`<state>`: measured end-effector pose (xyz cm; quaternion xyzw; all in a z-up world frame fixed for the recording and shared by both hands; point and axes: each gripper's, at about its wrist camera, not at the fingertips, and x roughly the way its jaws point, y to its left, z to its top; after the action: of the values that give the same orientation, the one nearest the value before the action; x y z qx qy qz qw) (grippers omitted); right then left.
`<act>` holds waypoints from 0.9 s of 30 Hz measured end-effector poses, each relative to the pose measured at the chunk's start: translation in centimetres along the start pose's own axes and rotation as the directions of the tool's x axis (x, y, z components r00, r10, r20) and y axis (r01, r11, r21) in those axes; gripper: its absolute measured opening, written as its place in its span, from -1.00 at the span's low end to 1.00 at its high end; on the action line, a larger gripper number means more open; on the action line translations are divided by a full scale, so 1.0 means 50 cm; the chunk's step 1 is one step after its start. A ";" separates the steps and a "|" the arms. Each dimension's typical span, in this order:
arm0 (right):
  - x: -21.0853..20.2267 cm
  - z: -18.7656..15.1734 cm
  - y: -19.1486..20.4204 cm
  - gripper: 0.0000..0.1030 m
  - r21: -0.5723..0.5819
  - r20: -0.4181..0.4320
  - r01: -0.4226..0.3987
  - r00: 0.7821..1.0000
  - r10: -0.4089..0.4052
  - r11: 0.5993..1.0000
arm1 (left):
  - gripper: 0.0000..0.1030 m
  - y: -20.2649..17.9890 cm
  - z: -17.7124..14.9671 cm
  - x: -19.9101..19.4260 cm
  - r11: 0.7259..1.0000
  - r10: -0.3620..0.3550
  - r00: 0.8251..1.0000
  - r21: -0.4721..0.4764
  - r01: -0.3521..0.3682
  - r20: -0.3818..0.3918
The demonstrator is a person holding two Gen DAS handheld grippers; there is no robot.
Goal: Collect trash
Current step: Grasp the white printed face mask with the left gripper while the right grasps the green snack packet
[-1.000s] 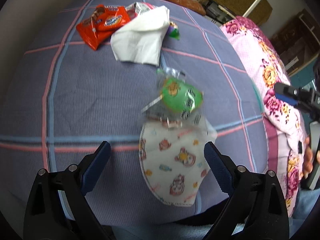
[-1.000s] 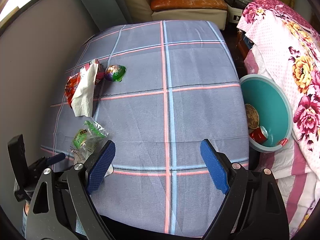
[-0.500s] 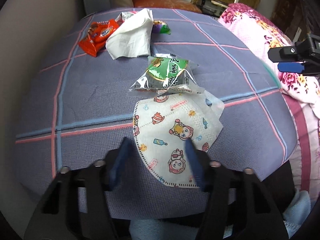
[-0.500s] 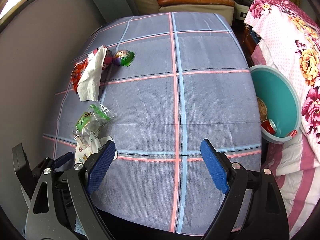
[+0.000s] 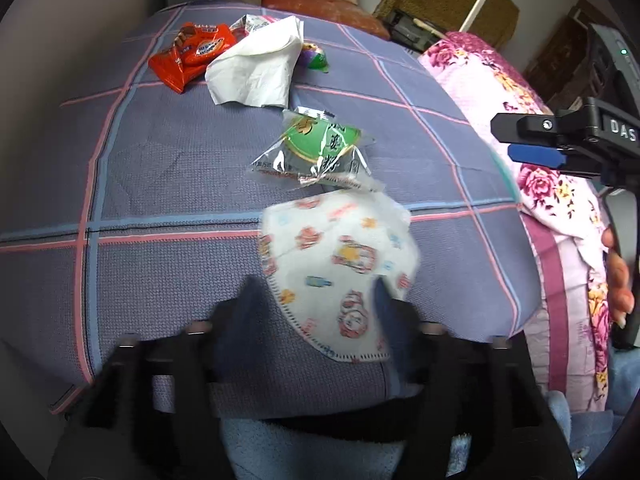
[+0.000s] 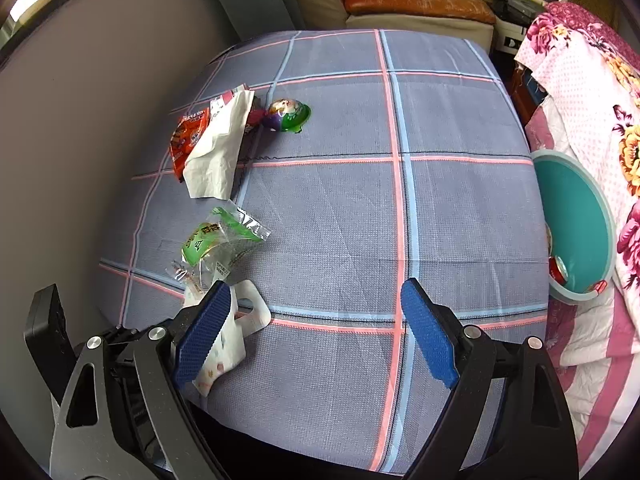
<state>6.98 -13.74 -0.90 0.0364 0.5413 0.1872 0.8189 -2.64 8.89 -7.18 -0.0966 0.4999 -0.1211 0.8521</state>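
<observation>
My left claw hangs over the near edge of the counter, a surface covered in grey-blue cloth with pink and pale-blue check lines. Its fingers are motion-blurred. The jaws have just been opening and stand apart on either side of the white child's face mask printed with cartoon figures; the blur leaves me unable to tell whether the pads touch it, and the mask appears to lie on the cloth.

Landmark: the face mask.
- Clear plastic wrapper with a green printed label: just beyond the mask, its near edge touching or overlapping the mask's far edge.
- Crumpled white paper napkin: well beyond the mask, toward the far left of the counter.
- Orange-red foil snack packet: beside the napkin on its left, partly under it.
- Small purple-and-green foil wrapper: at the napkin's right edge.
- Round teal plastic basin: off the right edge of the counter, well apart from the mask, against a pink floral quilt; a red can lies inside.

My right claw is wide open with nothing between the blue pads, over bare cloth to the right of the mask.
</observation>
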 end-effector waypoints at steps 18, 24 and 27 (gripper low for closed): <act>0.049 0.009 0.026 0.61 0.000 -0.049 -0.077 0.996 0.077 0.997 | -0.86 -0.036 0.016 0.015 0.993 0.032 0.999 0.113 -0.034 0.015; 0.139 0.045 0.088 0.61 0.010 -0.132 -0.159 0.978 0.158 0.987 | -0.87 0.052 0.048 -0.028 1.000 0.001 0.998 0.019 -0.003 0.062; 0.171 0.063 0.107 0.61 0.034 -0.153 -0.183 0.971 0.186 0.983 | -0.87 0.085 0.066 -0.029 1.000 0.004 0.998 -0.008 -0.004 0.069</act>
<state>11.33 -5.35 -5.68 0.0799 0.5995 0.2593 0.7530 0.02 13.52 -5.60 -0.1030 0.4708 -0.1140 0.8688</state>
